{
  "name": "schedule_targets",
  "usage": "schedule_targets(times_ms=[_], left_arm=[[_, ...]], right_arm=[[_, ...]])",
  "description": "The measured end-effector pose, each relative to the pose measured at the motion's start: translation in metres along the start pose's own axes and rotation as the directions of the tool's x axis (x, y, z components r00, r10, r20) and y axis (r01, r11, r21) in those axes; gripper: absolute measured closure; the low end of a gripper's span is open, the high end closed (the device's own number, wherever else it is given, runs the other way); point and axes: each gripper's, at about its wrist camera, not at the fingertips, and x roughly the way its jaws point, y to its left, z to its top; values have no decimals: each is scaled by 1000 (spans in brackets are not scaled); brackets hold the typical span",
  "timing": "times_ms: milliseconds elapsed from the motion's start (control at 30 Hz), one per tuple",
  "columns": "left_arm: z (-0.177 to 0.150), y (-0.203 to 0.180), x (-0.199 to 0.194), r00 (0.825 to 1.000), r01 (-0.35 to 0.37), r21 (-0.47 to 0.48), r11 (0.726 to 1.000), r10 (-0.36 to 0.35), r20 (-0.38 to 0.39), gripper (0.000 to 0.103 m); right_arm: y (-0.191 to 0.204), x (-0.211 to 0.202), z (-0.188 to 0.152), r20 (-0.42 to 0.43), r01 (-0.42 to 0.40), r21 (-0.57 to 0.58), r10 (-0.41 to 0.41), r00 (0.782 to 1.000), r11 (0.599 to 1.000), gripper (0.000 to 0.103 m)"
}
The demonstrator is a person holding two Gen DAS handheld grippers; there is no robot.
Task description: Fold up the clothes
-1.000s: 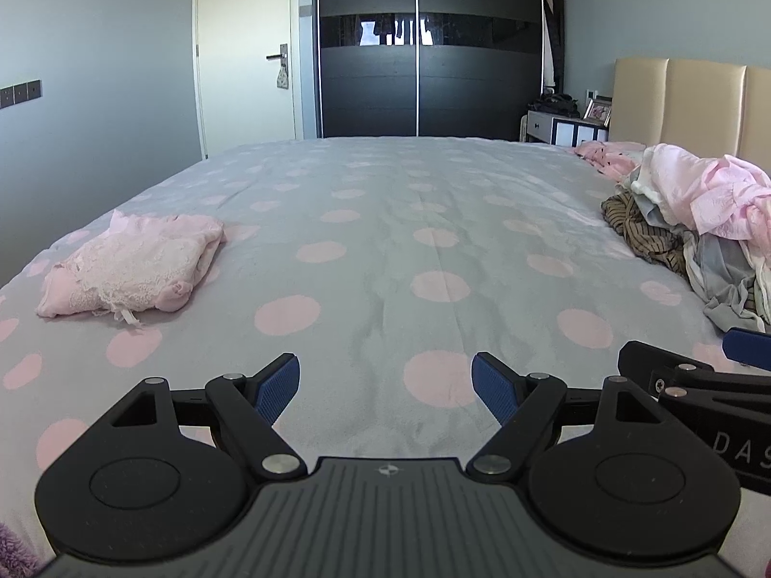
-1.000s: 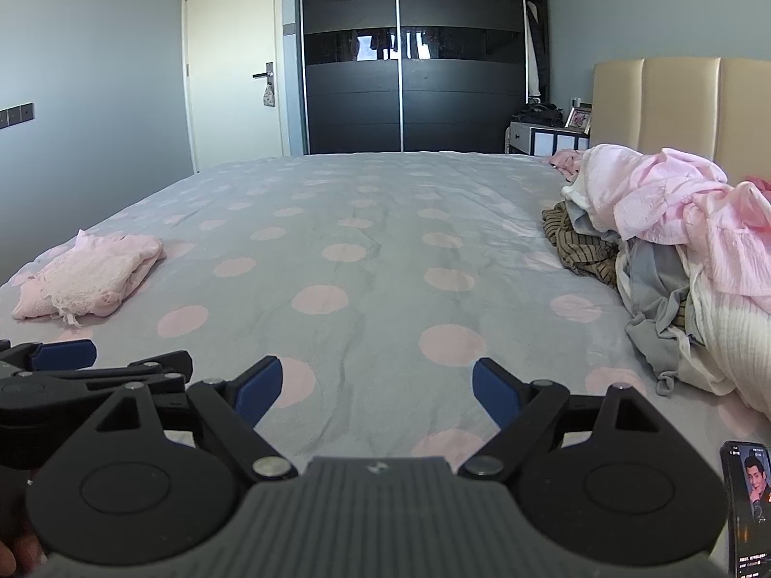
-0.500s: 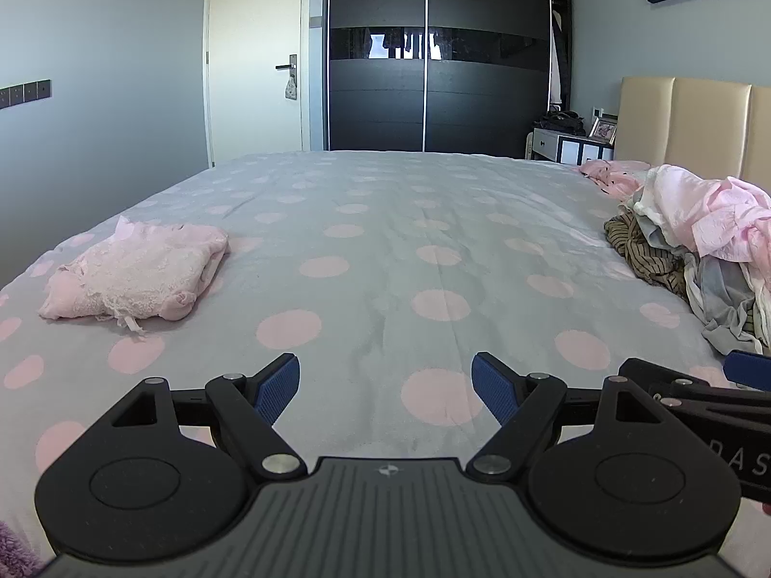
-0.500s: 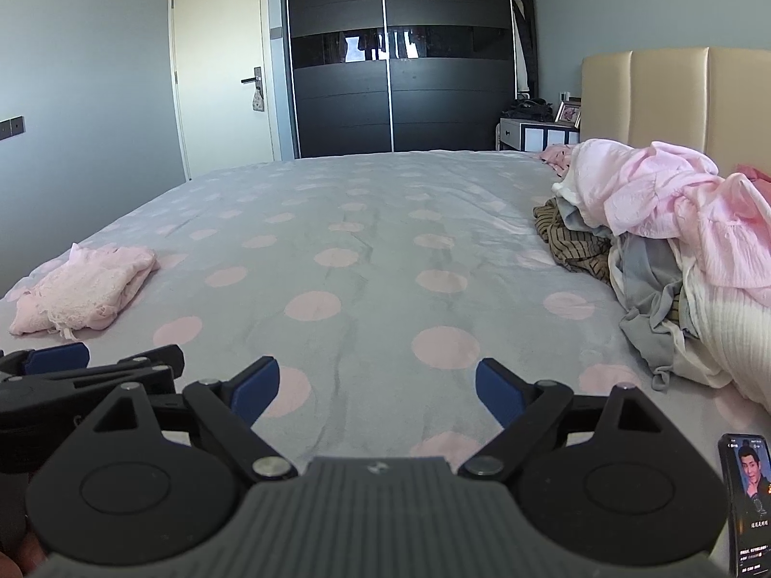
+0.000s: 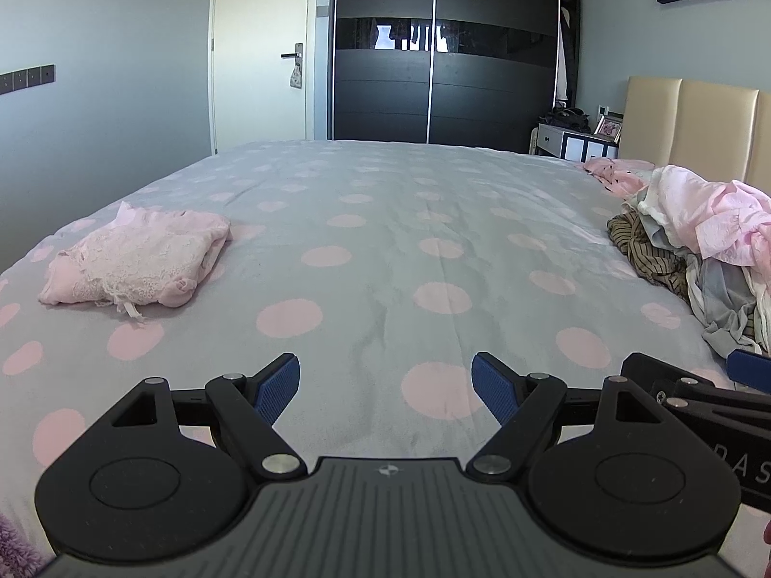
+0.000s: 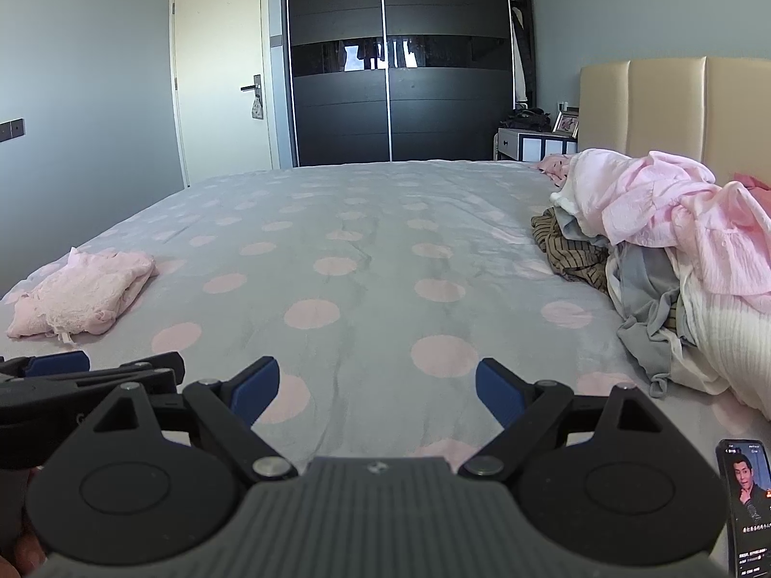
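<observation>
Pink folded garment (image 5: 139, 260) lengthwise bedward

1 folded garment (image 5: 137, 260), 1 clothes pile (image 6: 674, 260), 1 phone (image 6: 747, 505)

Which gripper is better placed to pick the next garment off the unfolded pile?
Probably the right gripper. The unfolded pile lies on its side of the bed, nearer it than the left gripper, whose side holds the folded pink garment. Both jaws stand open and empty.
</observation>
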Motion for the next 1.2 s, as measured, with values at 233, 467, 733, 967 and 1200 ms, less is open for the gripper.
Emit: schedule_targets(times_ms=[233, 467, 733, 967, 1200], left_arm=[[-2, -1, -1, 1000, -3, -8, 1000, 3, -7, 25], [-3, 0, 0, 1000, -3, -2, 1000, 3, -19, 25], [-5, 0, 0, 1000, -2, 10, 1000, 2, -21, 25], [-5, 3, -1, 1000, 5, 12, 1000, -5, -29, 25], [1, 3, -1, 998, 46, 40, 998, -44, -45, 25]], right_arm=[[-1, 0, 0, -7, -13, 8, 13, 1000, 1000, 13], [-2, 0, 0, -9, -16, 11, 16, 1000, 1000, 13], [-1, -2, 0, -5, -21, 9, 21, 1000, 1000, 13], [-1, -3, -1, -3, -26, 5, 26, 1000, 1000, 13], [-3, -4, 3, -19, -57, -28, 56, 998, 998, 13]])
